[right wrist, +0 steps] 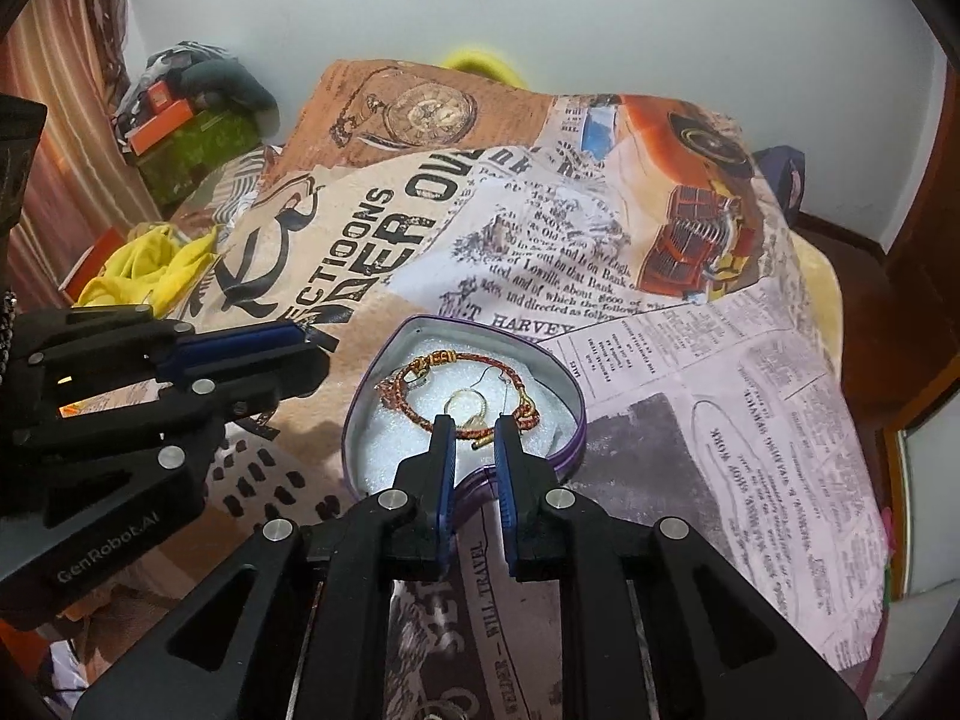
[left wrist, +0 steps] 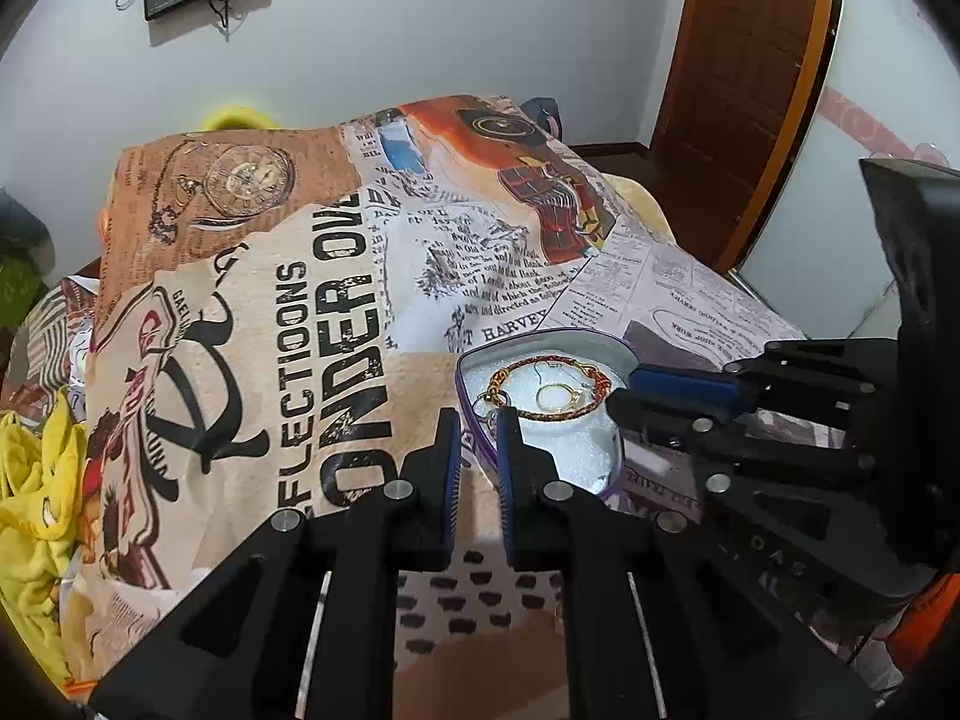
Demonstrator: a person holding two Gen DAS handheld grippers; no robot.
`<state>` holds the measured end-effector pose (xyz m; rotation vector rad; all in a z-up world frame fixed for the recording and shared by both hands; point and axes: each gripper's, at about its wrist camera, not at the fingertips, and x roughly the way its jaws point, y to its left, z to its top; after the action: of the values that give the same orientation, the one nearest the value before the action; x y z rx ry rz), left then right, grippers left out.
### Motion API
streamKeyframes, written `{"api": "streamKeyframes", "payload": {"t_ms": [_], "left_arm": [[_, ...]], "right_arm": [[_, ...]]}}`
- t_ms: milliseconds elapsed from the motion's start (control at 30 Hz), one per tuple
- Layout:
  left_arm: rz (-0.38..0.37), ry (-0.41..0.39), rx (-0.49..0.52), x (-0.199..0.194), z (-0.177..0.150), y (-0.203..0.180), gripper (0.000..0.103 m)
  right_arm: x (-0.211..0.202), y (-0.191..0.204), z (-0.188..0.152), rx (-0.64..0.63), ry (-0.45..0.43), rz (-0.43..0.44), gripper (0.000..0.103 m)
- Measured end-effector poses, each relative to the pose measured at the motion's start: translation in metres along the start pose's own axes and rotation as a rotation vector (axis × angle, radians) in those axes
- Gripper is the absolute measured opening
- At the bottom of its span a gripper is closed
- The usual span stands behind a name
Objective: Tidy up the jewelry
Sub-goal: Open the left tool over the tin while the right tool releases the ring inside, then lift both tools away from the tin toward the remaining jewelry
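A purple heart-shaped tin [left wrist: 600,342] [right wrist: 573,387] with white foam lining lies on the printed bedspread. In it lie a red and gold cord bracelet [left wrist: 561,415] [right wrist: 414,367], a thin gold ring [left wrist: 555,396] [right wrist: 465,399] and a thin chain. My left gripper [left wrist: 478,420] is at the tin's near left rim, jaws slightly apart and empty. It shows at the left of the right wrist view [right wrist: 312,348]. My right gripper [right wrist: 473,426] hovers over the tin's near part, jaws slightly apart around the bracelet cord, nothing clamped. It shows at the right of the left wrist view [left wrist: 621,390].
The printed bedspread [left wrist: 336,312] [right wrist: 690,372] covers the bed. Yellow cloth [left wrist: 36,480] [right wrist: 144,264] lies at the left edge. Boxes and clutter [right wrist: 180,120] stand at the far left. A wooden door [left wrist: 744,60] is at the right.
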<state>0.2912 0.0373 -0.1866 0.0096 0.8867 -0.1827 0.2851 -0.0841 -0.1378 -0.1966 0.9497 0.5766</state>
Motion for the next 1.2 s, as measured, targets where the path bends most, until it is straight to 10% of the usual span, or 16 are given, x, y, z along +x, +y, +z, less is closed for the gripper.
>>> {"api": "streamKeyframes", "payload": {"t_ms": [733,1200], "left_arm": [[0.003,-0.076,0.003,-0.081,-0.032,-0.018,0.034],[-0.019,0.018,-0.019,-0.068,-0.073,-0.018,0.036]], "right_arm": [[-0.084,0.022,-0.027,-0.024,-0.096,-0.109,0.027],[-0.069,0.016,-0.074,0.015,0.021,-0.124,0.027]]}}
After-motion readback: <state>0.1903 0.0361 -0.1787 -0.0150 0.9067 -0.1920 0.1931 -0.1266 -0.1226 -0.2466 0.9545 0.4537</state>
